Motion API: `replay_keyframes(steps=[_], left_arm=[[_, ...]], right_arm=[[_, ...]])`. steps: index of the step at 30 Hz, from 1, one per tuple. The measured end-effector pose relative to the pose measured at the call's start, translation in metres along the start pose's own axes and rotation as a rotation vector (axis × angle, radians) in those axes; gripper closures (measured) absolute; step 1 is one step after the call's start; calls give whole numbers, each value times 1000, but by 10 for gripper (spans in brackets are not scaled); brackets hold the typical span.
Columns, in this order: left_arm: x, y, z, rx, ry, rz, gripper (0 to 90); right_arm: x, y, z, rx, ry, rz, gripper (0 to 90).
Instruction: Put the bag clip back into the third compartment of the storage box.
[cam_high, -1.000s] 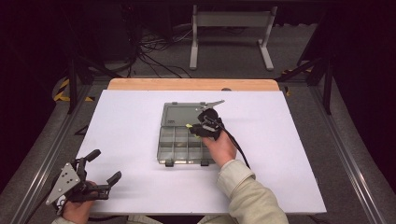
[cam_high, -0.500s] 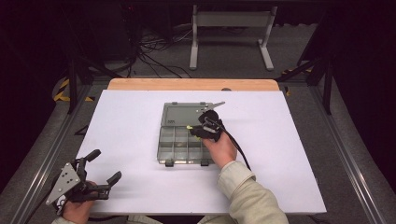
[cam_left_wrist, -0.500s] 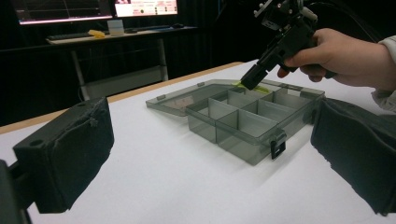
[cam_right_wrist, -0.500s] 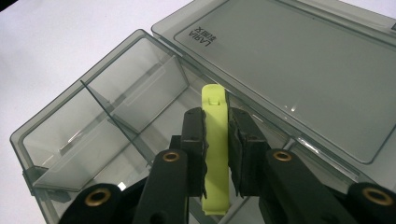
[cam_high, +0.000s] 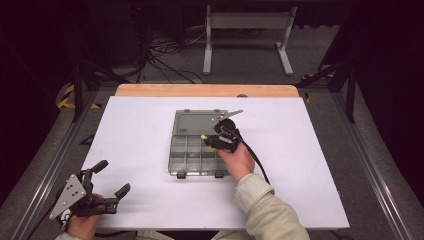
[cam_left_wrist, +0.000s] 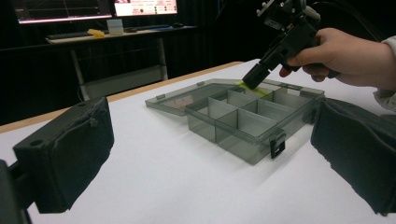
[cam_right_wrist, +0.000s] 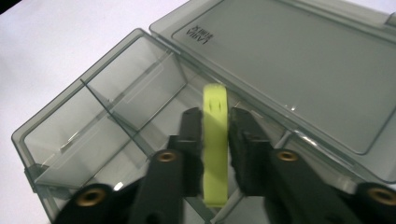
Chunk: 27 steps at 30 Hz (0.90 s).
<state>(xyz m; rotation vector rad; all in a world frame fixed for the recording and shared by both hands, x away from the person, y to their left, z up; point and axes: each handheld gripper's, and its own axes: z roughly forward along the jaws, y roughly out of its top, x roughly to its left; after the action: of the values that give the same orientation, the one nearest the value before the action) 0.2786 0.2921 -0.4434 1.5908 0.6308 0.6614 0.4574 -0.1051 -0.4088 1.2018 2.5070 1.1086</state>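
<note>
A smoky clear organizer box (cam_high: 196, 173) lies mid-table with its lid (cam_high: 195, 121) folded open on the far side. My right gripper (cam_high: 209, 142) is over the box's far right compartments, shut on a thin yellow-green strip (cam_high: 204, 137). In the right gripper view the strip (cam_right_wrist: 215, 140) stands edge-on between the jaws above a divider, near the lid hinge. My left gripper (cam_high: 113, 176) rests open near the table's front left corner, well apart from the box. The left gripper view looks between its own wide-apart jaws at the box (cam_left_wrist: 238, 142) and the right gripper (cam_left_wrist: 251, 81).
The compartments (cam_right_wrist: 135, 88) I can see hold nothing. White tabletop (cam_high: 300, 165) surrounds the box on all sides. A wooden strip (cam_high: 205, 90) runs along the far edge, and a metal stand (cam_high: 247, 30) sits on the floor beyond.
My right gripper has edged slightly lower over the box with the strip still held. The left gripper has stayed put.
</note>
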Motion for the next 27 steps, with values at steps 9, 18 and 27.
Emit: replay_keyframes(steps=[9,18,27], left_arm=[[0,0,0,-2,1,-4,0],[0,0,1,-2,3,-2,0],[0,0,0,-3,6,-2,0]], right_arm=[[2,4,-15,-65,2,6,511],[4,6,-36,-128,25,-34,267],[11,7,-51,-157,11,-85,133]])
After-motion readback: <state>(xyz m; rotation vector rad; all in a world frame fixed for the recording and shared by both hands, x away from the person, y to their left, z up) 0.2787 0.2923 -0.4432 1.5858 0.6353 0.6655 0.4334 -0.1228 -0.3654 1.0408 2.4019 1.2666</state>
